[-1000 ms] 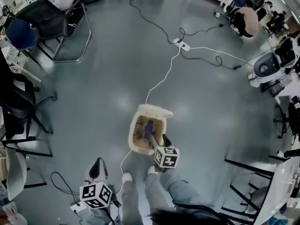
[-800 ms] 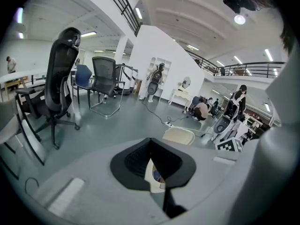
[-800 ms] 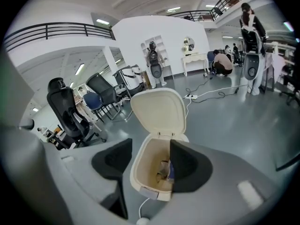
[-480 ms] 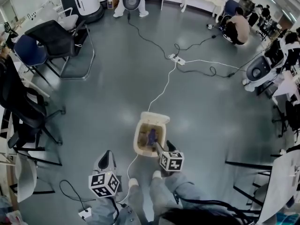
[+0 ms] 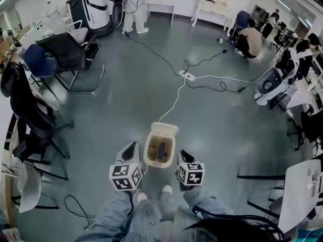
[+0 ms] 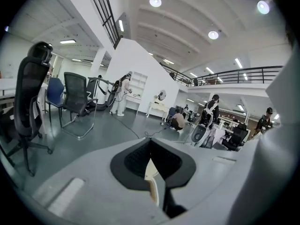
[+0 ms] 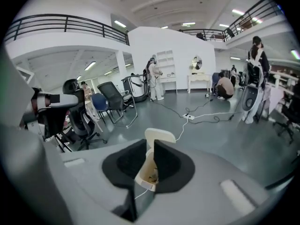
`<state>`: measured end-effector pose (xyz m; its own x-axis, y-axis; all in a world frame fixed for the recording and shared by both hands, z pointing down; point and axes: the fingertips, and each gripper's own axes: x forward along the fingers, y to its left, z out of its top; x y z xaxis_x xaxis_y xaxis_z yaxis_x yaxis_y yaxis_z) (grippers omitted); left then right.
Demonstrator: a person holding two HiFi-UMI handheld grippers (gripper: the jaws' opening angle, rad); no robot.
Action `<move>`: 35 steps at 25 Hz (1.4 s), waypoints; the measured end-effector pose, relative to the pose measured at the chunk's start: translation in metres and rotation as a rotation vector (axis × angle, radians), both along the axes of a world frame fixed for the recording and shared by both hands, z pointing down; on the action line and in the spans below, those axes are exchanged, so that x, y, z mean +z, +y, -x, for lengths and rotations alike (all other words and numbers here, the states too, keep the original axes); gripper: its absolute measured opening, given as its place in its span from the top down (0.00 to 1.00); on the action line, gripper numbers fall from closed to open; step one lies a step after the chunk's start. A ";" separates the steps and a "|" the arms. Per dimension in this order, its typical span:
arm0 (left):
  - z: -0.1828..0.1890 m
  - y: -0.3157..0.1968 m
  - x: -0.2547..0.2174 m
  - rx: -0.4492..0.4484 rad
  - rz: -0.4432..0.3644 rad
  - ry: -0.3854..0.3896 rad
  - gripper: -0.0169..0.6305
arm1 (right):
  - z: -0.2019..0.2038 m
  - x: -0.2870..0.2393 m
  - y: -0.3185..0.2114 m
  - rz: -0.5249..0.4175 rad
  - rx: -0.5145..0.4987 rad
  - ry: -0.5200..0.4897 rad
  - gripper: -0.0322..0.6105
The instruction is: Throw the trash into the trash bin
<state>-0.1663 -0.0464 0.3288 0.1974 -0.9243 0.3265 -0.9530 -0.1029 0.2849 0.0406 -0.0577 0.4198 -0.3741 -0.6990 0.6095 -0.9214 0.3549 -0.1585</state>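
Note:
The cream trash bin [image 5: 151,158] stands on the grey floor with its lid [image 5: 165,130] tipped open. Brown scraps and a purple piece of trash [image 5: 162,150] lie inside it. My left gripper [image 5: 129,151] hangs just left of the bin, jaws together and empty. My right gripper [image 5: 184,157] hangs just right of it. Its jaws have just been closing and now leave a narrow gap with nothing between them. Through that gap the right gripper view shows the bin [image 7: 151,172] below the right gripper [image 7: 151,148]. The left gripper [image 6: 150,143] shows only a sliver of the bin [image 6: 151,175].
A white cable [image 5: 174,101] runs from the bin to a power strip [image 5: 185,75]. Office chairs [image 5: 68,52] stand at the left. A crouching person [image 5: 249,36] and a white machine [image 5: 267,82] are at the far right. Black frames [image 5: 260,179] stand near right. The person's feet [image 5: 151,193] are behind the bin.
The right gripper has lifted off the bin's opening and now sits beside it on the right. The left gripper has risen and come up to the bin's left side.

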 end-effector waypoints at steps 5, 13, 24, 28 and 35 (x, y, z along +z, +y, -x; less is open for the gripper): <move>-0.033 -0.017 -0.044 0.067 -0.079 -0.008 0.96 | -0.030 -0.067 0.001 -0.113 0.053 0.026 0.94; -0.044 -0.027 -0.074 0.088 -0.101 -0.050 0.96 | -0.087 -0.152 0.000 -0.309 0.159 0.094 0.94; -0.036 -0.031 -0.083 0.061 -0.102 -0.099 0.96 | -0.157 -0.165 0.006 -0.352 0.337 0.054 0.94; -0.040 -0.031 -0.083 0.070 -0.106 -0.110 0.96 | -0.151 -0.164 0.002 -0.348 0.309 0.058 0.95; -0.045 -0.027 -0.078 0.069 -0.089 -0.108 0.96 | -0.146 -0.162 -0.002 -0.325 0.286 0.078 0.95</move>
